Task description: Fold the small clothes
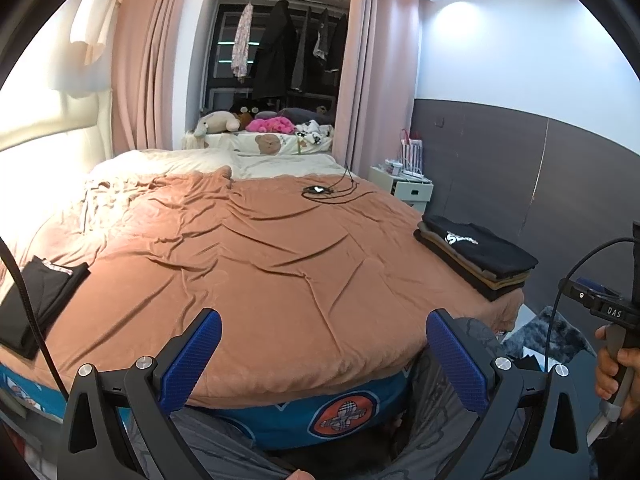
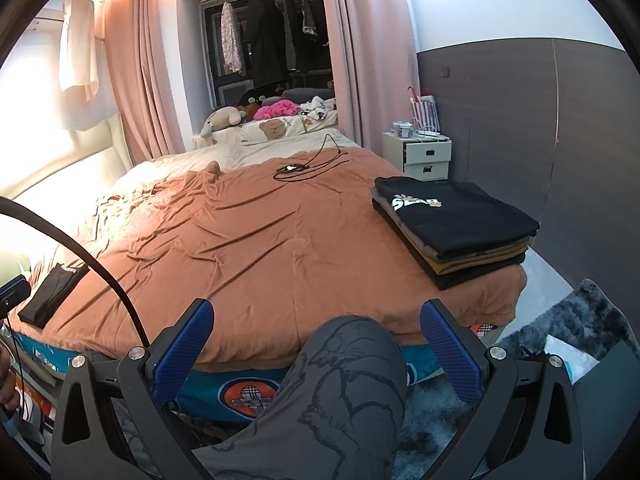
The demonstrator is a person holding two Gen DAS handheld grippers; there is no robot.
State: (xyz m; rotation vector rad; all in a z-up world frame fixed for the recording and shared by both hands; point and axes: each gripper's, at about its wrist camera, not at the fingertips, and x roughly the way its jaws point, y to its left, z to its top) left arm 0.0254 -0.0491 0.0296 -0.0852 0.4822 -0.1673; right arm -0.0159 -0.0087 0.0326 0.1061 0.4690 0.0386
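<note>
We hold both grippers at the foot of the bed (image 1: 280, 264), above our knees and clear of the cloth. The left gripper (image 1: 324, 356) has its jaws wide apart with nothing between them but the brown blanket (image 2: 256, 248) beyond. The right gripper (image 2: 316, 344) is the same, its jaws spread and empty, with a grey-trousered knee (image 2: 352, 364) rising between them. In the left wrist view we see the hand (image 1: 614, 364) that grips the right tool's handle at the far right edge. The folded clothes sit in a stack (image 1: 476, 256) on the bed's right front corner, close to the edge; a black shirt (image 2: 456, 212) with a white print lies on top, and tan and dark layers show beneath it. On the opposite side, near the left edge of the bed, a single dark garment (image 1: 38, 300) lies flat and folded, well apart from the stack. The wide middle of the blanket between them is wrinkled. Farther up the bed a small dark device with a cable (image 2: 304, 164) rests on the blanket, and beyond it lie pale sheets and a row of soft toys (image 1: 260, 124). A white nightstand (image 2: 424, 156) stands by the grey wall to the right, pink curtains (image 2: 152, 76) hang at the back, and a shaggy grey rug (image 2: 584, 312) covers the floor by our right side.
</note>
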